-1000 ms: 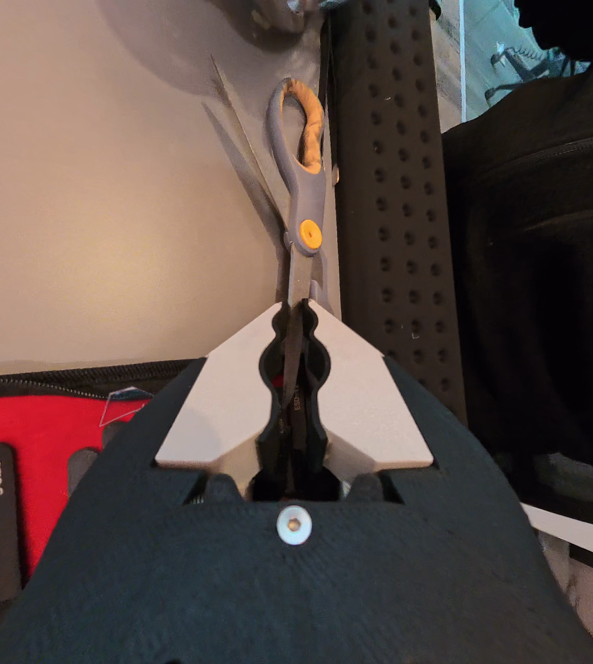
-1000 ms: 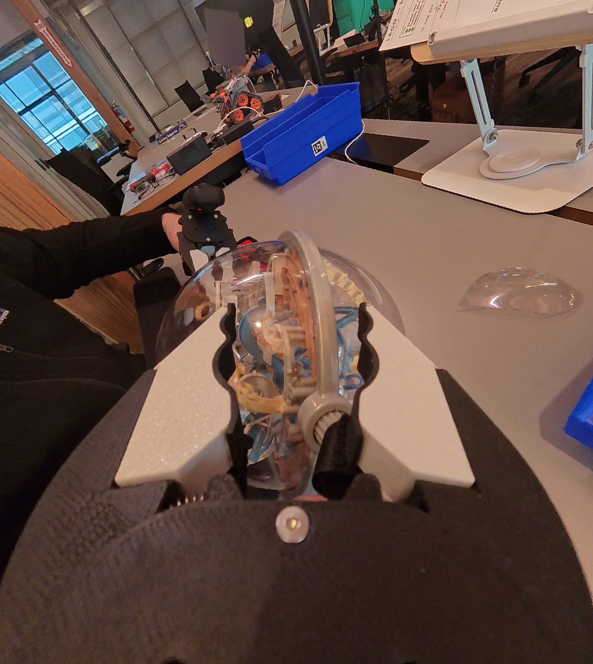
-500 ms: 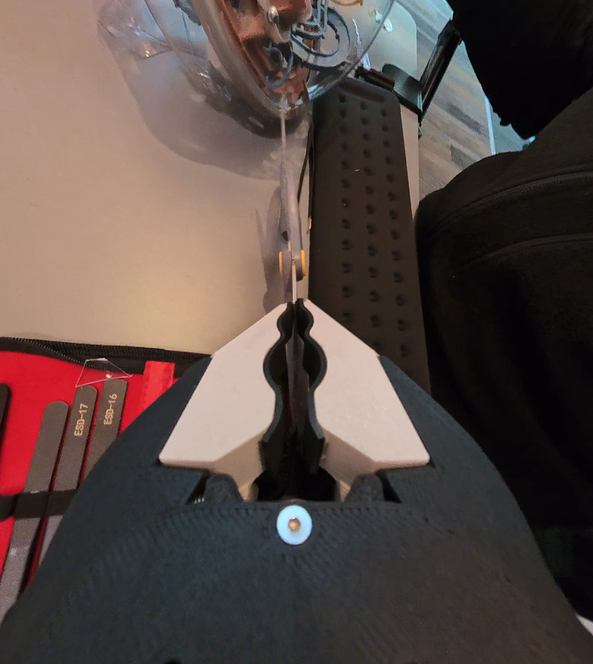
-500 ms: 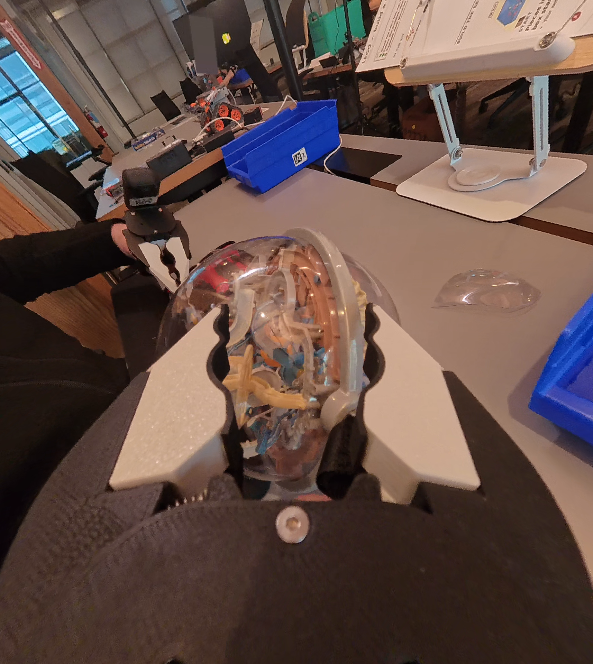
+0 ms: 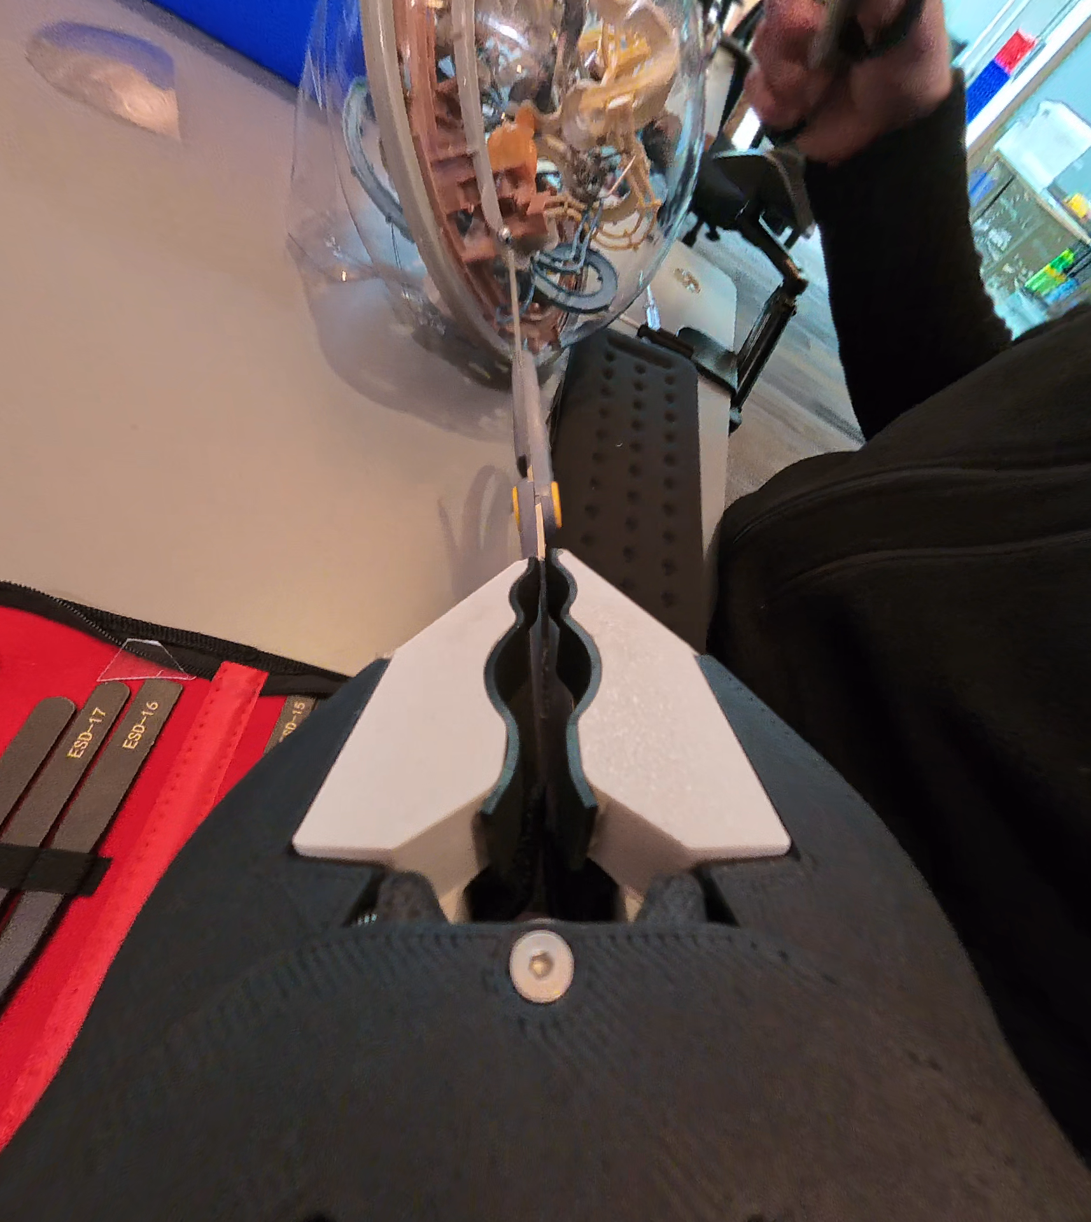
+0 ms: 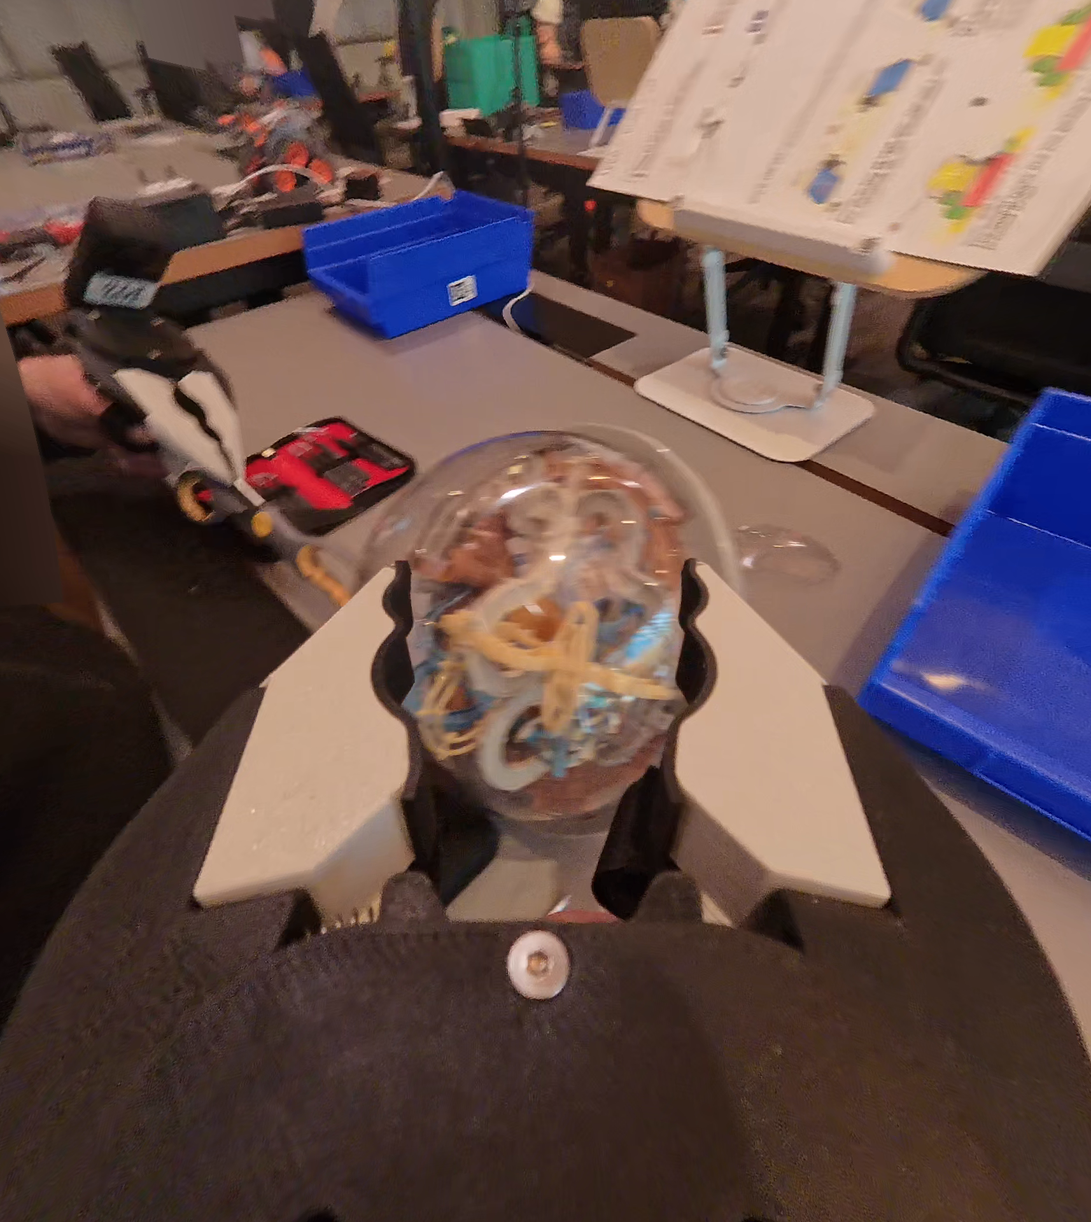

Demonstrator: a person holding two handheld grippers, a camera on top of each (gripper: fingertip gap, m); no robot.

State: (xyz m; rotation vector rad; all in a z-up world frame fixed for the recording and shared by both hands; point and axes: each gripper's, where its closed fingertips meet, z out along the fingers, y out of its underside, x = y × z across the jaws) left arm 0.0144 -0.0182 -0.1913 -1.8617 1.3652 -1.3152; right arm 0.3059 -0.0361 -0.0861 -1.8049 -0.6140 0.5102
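Observation:
My left gripper (image 5: 543,570) is shut on grey scissors (image 5: 533,463) with an orange pivot. They show edge-on and point at the underside of a clear ball (image 5: 510,165) with a coloured maze inside. Whether they touch the ball I cannot tell. My right gripper (image 6: 546,575) is shut on that ball (image 6: 549,628) and holds it above the grey table (image 6: 463,397). The left gripper (image 6: 192,410) with the scissors (image 6: 245,512) also shows in the right wrist view, left of the ball.
An open red tool case (image 5: 67,727) with dark tweezers lies under my left gripper. A black perforated strip (image 5: 629,463) runs along the table edge. A clear plastic dome (image 6: 787,552), blue bins (image 6: 424,258) (image 6: 1025,628) and a document stand (image 6: 754,397) are on the table. There is about 35 cm between the tips of the two grippers. From my left tips it is roughly 15 cm to the open red tool case (image 5: 67,727); from my right, 40 cm. Seen from the right wrist view (image 6: 356,474) as well.
The scissors turned from flat to edge-on. The left view tipped up and the ball came close to the scissors. The right gripper swung and turned the ball.

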